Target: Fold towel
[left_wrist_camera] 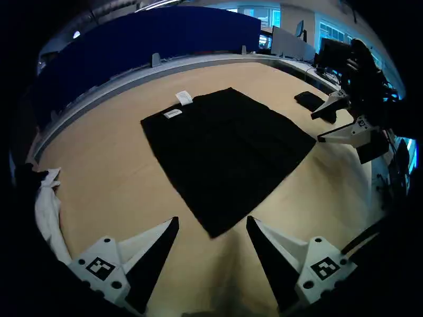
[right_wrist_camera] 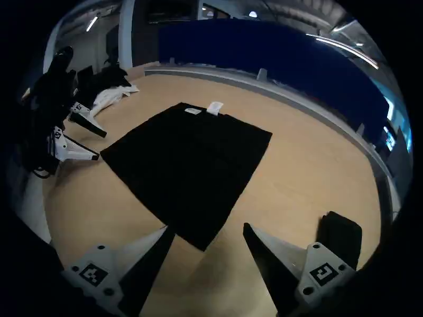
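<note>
A black towel lies flat on the light wooden table, one corner pointing at my left gripper, which hovers open just short of that corner. White tags lie at the towel's far edge. In the right gripper view the same towel lies spread out, a corner pointing at my right gripper, which is open and holds nothing. The right gripper also appears far right in the left gripper view, and the left gripper far left in the right gripper view.
White cloth is heaped at the table's left edge and shows again as white cloth. A small black folded item lies on the table, seen also as a black item. A blue partition runs behind the table.
</note>
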Action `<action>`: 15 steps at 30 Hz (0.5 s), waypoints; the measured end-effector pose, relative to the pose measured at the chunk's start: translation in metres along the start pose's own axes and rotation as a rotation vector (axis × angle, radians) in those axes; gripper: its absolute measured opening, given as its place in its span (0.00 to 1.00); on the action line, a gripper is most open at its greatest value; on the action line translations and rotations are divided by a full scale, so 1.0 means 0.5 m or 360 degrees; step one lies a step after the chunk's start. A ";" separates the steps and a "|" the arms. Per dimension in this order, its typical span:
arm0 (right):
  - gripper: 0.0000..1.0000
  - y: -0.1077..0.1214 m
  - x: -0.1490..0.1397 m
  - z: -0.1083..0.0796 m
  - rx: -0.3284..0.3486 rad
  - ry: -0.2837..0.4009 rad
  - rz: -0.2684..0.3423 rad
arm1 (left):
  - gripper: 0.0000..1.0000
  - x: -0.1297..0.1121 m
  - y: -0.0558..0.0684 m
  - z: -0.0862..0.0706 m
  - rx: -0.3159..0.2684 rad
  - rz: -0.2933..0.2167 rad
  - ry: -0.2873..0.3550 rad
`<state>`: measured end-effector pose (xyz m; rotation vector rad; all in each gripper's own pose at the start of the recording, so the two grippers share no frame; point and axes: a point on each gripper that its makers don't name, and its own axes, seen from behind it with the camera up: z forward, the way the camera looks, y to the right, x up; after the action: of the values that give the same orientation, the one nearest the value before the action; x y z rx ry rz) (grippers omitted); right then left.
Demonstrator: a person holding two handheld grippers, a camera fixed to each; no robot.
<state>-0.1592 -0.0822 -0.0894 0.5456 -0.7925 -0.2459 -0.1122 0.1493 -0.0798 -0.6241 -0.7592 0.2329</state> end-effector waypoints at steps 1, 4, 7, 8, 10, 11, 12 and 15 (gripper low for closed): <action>1.00 0.000 -0.003 0.001 -0.0001 -0.0004 0.0002 | 0.95 -0.002 0.001 0.004 -0.0002 -0.0002 -0.0006; 1.00 0.000 -0.011 0.004 0.0005 -0.0018 0.0013 | 0.94 -0.008 0.003 0.011 -0.0005 0.0001 -0.0021; 0.97 -0.002 -0.020 0.006 0.0018 -0.0032 0.0027 | 0.94 -0.013 0.006 0.016 -0.0008 -0.0001 -0.0034; 0.96 -0.002 -0.023 0.007 0.0022 -0.0036 0.0031 | 0.95 -0.015 0.006 0.017 -0.0010 -0.0004 -0.0039; 0.94 -0.003 -0.027 0.008 0.0032 -0.0044 0.0040 | 0.94 -0.019 0.007 0.018 -0.0011 -0.0009 -0.0051; 0.93 -0.004 -0.029 0.008 0.0037 -0.0048 0.0045 | 0.94 -0.021 0.007 0.019 -0.0011 -0.0012 -0.0057; 0.92 -0.004 -0.030 0.009 0.0040 -0.0049 0.0047 | 0.94 -0.023 0.007 0.021 -0.0008 -0.0010 -0.0060; 0.88 -0.005 -0.033 0.012 0.0045 -0.0053 0.0048 | 0.94 -0.026 0.006 0.024 0.0002 0.0003 -0.0065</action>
<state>-0.1749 -0.0800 -0.0973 0.5567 -0.8369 -0.2165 -0.1298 0.1514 -0.0823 -0.6203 -0.7977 0.2483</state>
